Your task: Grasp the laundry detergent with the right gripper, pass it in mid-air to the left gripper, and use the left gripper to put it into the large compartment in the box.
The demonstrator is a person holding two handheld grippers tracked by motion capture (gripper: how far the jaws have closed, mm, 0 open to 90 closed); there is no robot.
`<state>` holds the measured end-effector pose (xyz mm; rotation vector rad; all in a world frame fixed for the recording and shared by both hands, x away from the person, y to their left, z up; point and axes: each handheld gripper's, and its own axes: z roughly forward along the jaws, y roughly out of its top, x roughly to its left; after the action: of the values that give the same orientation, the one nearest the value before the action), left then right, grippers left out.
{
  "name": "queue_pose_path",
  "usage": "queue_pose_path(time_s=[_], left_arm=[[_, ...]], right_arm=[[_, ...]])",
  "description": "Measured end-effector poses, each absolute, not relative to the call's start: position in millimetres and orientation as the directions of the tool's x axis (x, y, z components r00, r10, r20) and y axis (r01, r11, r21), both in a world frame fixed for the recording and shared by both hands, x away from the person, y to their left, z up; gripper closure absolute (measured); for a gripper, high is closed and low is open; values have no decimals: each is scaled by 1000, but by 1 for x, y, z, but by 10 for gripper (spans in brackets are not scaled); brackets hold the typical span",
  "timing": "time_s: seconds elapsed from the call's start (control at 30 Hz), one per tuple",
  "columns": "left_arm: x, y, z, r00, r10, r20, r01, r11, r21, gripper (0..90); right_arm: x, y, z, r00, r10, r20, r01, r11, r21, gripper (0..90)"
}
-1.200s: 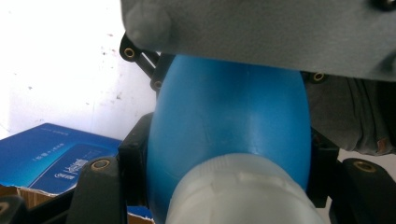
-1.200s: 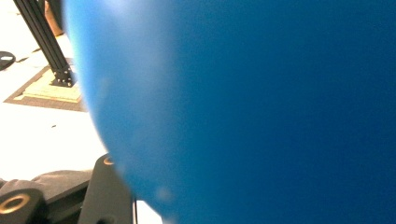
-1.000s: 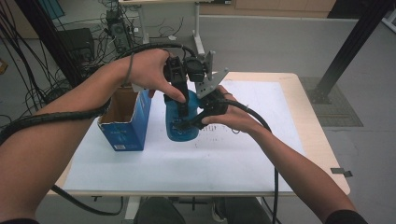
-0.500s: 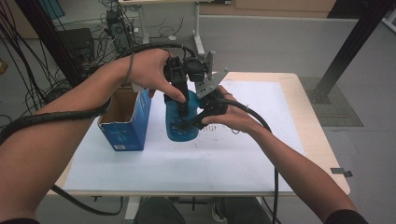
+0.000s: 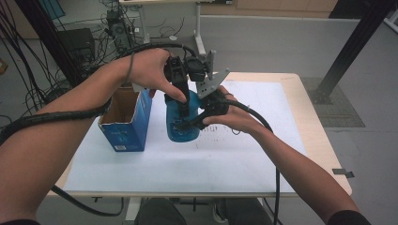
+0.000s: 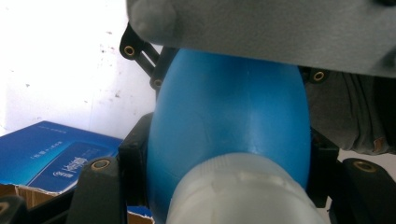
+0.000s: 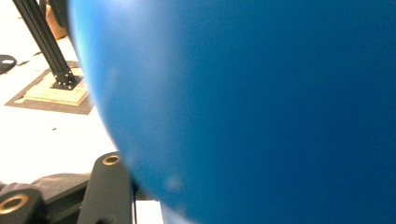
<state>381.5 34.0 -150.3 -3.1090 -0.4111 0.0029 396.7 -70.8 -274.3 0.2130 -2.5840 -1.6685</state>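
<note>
While both hand-held grippers, left (image 5: 180, 105) and right (image 5: 195, 123), clamped the blue bottle (image 5: 180, 126), keeping it upright beside the open box (image 5: 126, 123) seemed wise for a steady transfer.

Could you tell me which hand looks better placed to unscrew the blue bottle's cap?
Probably the left: the left gripper is clamped from above around the pale cap, while the right gripper grips the blue bottle at its side.
</note>
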Motion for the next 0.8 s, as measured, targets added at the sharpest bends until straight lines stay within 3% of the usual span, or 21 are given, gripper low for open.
queue_pose_path(time_s=[0.8], left_arm=[[382, 38, -149, 960, 281, 2, 280, -960, 3, 373]], right_arm=[[396, -69, -275, -991, -135, -12, -65, 401, 914, 425]])
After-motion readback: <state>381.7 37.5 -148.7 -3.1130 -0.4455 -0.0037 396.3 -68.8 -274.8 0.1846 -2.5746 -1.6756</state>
